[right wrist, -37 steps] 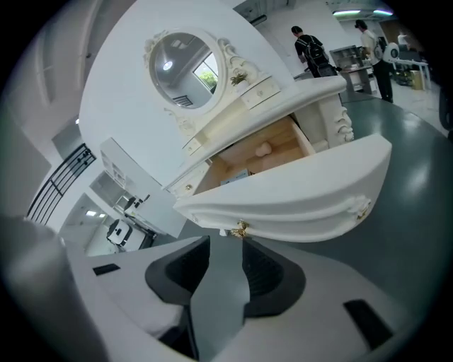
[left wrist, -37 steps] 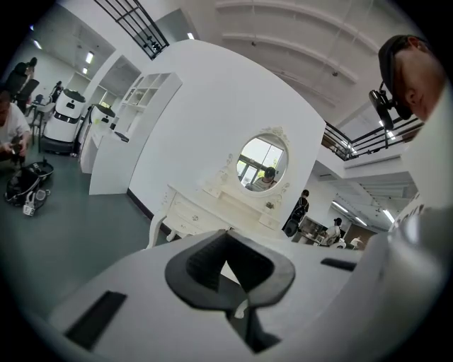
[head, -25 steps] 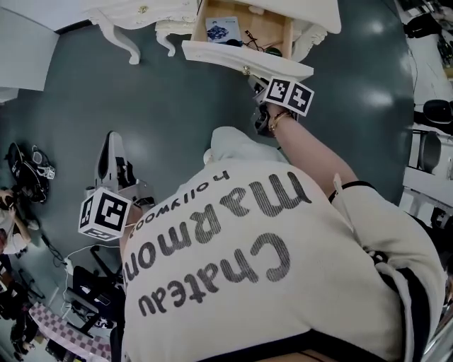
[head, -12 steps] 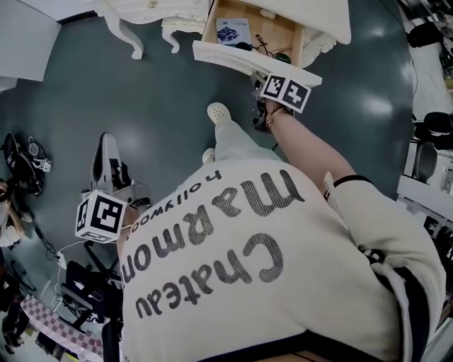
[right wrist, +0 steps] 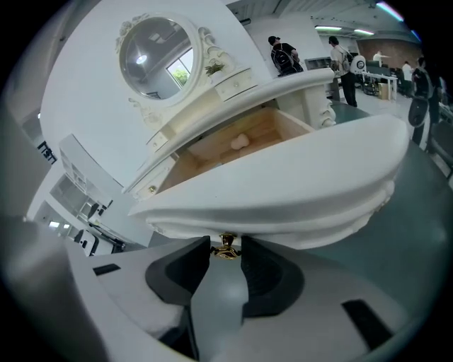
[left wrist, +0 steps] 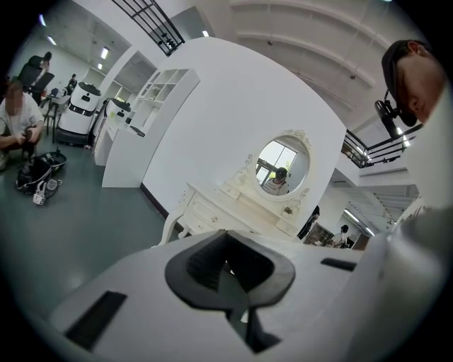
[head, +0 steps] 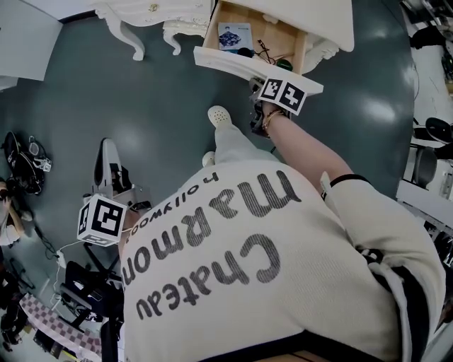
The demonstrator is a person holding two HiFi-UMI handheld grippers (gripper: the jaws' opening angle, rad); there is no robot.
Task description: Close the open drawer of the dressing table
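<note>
The white dressing table [head: 322, 21] stands at the top of the head view with its drawer [head: 226, 60] pulled out. A blue booklet [head: 234, 35] and dark cables [head: 263, 51] lie inside. In the right gripper view the curved drawer front [right wrist: 283, 177] fills the middle, and its small gold knob [right wrist: 226, 249] sits between the pads. My right gripper [right wrist: 226, 253] [head: 256, 90] is closing, its pads touching the knob on both sides. My left gripper [left wrist: 228, 267] hangs back at the left, pads together on nothing, with its marker cube [head: 102, 220] beside the person's body.
A second white carved piece [head: 141, 14] stands left of the drawer. The oval mirror [right wrist: 152, 56] rises above the table top. The person's white shoe [head: 219, 113] is on the grey floor under the drawer. Bags and gear [head: 28, 166] lie at the left, with seated people nearby.
My right gripper has come up against the drawer front and onto the knob. The person's foot has stepped forward under the drawer. The left gripper has barely shifted.
</note>
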